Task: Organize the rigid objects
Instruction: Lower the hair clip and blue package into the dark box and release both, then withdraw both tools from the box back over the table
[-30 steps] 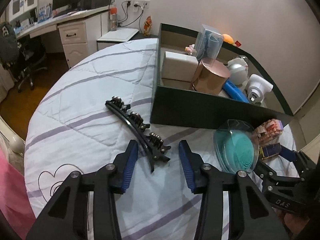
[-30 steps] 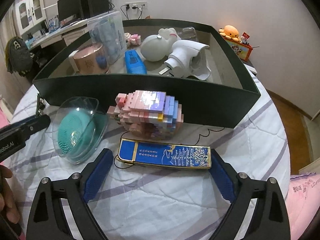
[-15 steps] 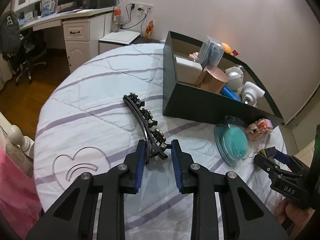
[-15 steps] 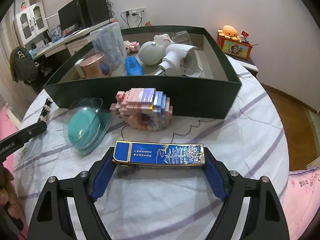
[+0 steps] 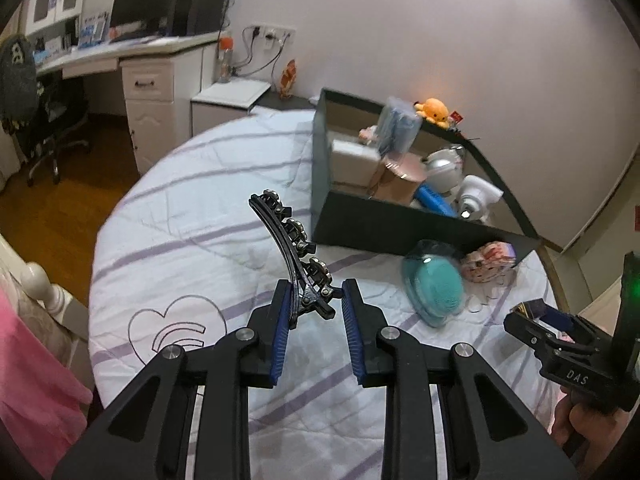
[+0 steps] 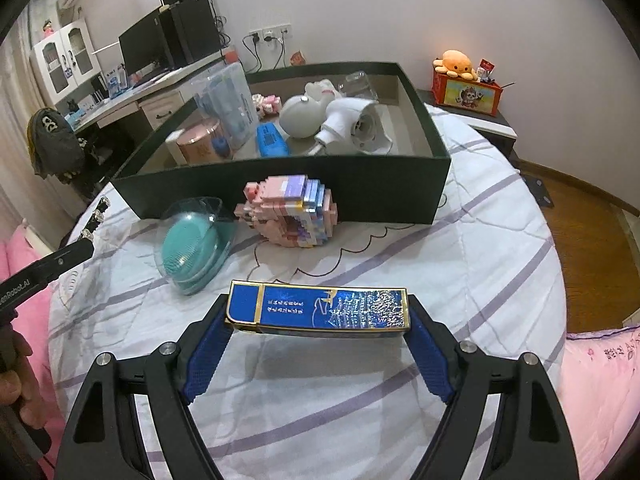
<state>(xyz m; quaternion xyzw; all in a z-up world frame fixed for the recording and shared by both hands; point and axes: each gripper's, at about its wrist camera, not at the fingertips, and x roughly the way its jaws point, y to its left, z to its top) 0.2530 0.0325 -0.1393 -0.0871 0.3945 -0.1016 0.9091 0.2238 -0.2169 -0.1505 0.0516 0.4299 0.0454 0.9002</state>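
My left gripper (image 5: pixel 314 300) is shut on the near end of a long black hair clip (image 5: pixel 288 248) and holds it lifted above the white quilt. My right gripper (image 6: pixel 318 320) is shut on a flat blue and gold box (image 6: pixel 318 310), gripped by its two ends and raised off the quilt. It also shows at the right edge of the left wrist view (image 5: pixel 536 312). The dark open box (image 6: pixel 288 192) stands beyond, holding several items.
A teal brush in a clear dome (image 6: pixel 192 244) and a pink block figure (image 6: pixel 292 212) lie on the quilt in front of the box. Inside the box are a white dryer (image 6: pixel 352 124), a round tin (image 6: pixel 200 144) and a blue item (image 6: pixel 272 144). A desk (image 5: pixel 132 64) stands far left.
Both grippers have risen with their loads. The hair clip has left the quilt and tilted upward. The blue box has come up off the bed.
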